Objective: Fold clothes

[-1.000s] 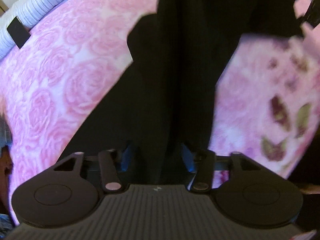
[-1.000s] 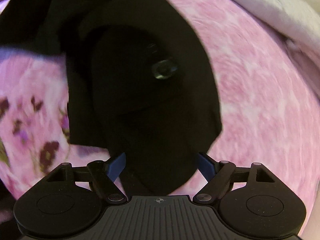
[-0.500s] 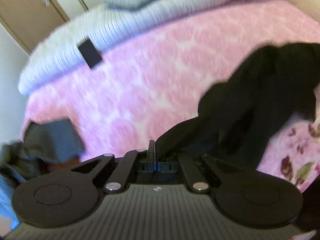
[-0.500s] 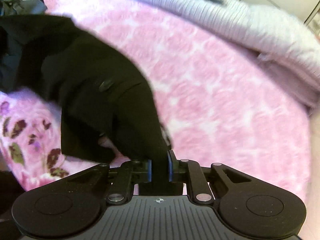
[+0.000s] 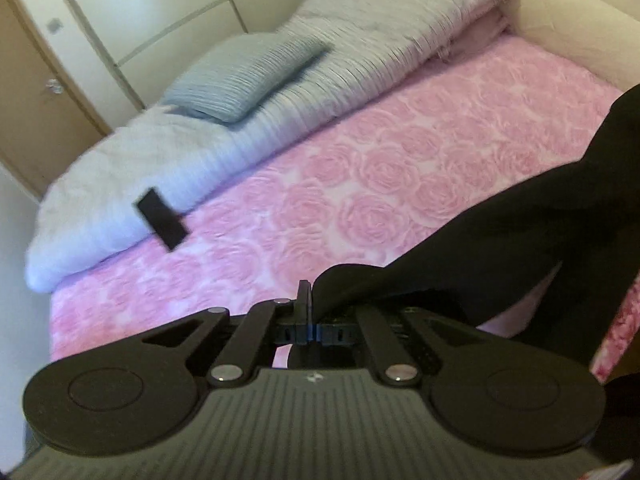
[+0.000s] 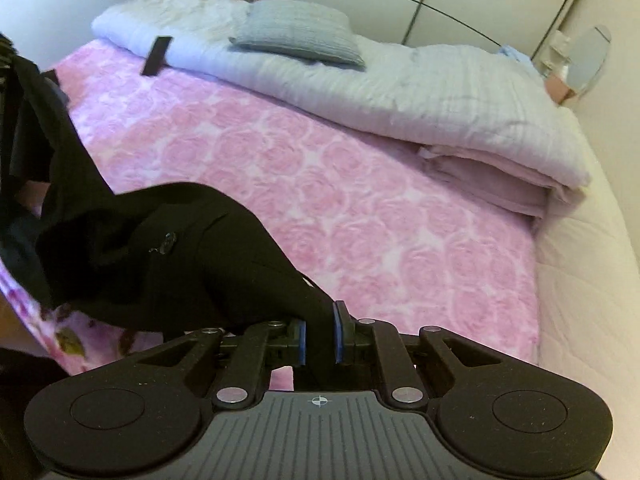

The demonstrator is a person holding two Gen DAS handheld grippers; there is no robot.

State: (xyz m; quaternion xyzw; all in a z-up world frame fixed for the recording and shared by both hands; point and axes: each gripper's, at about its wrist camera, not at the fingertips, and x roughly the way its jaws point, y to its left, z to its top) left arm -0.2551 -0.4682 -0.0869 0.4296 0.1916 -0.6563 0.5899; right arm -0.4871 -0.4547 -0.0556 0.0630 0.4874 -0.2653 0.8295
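Black garment point(image 6: 192, 256) now lifted, draped.

Pink rose-patterned bedspread point(image 6: 360, 200) covers the bed; folded white quilt point(image 6: 420, 88) lies along the far side, grey pillow point(image 6: 300, 36) on top, flat black rectangular object point(image 6: 157, 55) at its left end, wardrobe doors point(image 5: 132, 20) behind.

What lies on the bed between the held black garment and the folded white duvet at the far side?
Only bare pink rose bedspread lies between the black garment and the white duvet; both wrist views show this.
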